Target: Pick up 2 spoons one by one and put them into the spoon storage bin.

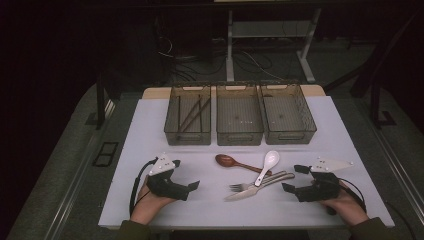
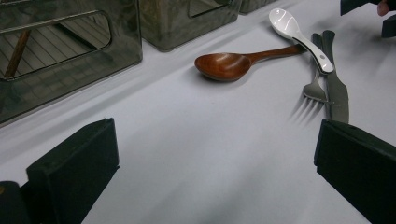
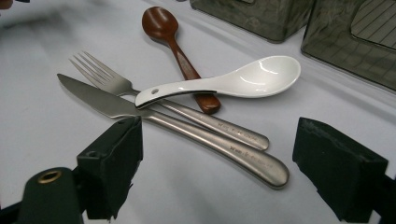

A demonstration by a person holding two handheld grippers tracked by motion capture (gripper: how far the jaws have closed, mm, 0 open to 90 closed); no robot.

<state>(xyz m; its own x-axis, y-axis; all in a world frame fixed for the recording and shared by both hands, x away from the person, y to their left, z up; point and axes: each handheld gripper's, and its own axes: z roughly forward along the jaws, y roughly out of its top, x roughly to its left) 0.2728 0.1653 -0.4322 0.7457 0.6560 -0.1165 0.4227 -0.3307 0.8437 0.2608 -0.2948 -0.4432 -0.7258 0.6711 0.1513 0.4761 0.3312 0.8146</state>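
Chopsticks (image 1: 192,114) already lie in the eleven-o'clock bin (image 1: 187,136); wooden spoon (image 1: 227,160), ceramic spoon (image 1: 267,164), fork (image 1: 252,183) and knife (image 1: 250,191) remain on the bench (image 1: 150,125). Both hand-held grippers, left (image 1: 195,185) and right (image 1: 294,178), rest with jaws apart and empty.

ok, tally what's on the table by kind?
Bins: 3
Spoons: 2, one white, one wooden
Fork: 1
Knife: 1
Brown sticks in the left bin: count unclear
Total, sticks aside: 7

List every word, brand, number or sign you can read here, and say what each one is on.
No text can be read.
Fork handle: a small stamped mark, too blurred to read.
Knife handle: a similar stamped mark, also unreadable.
The spoons and the bins show no lettering.
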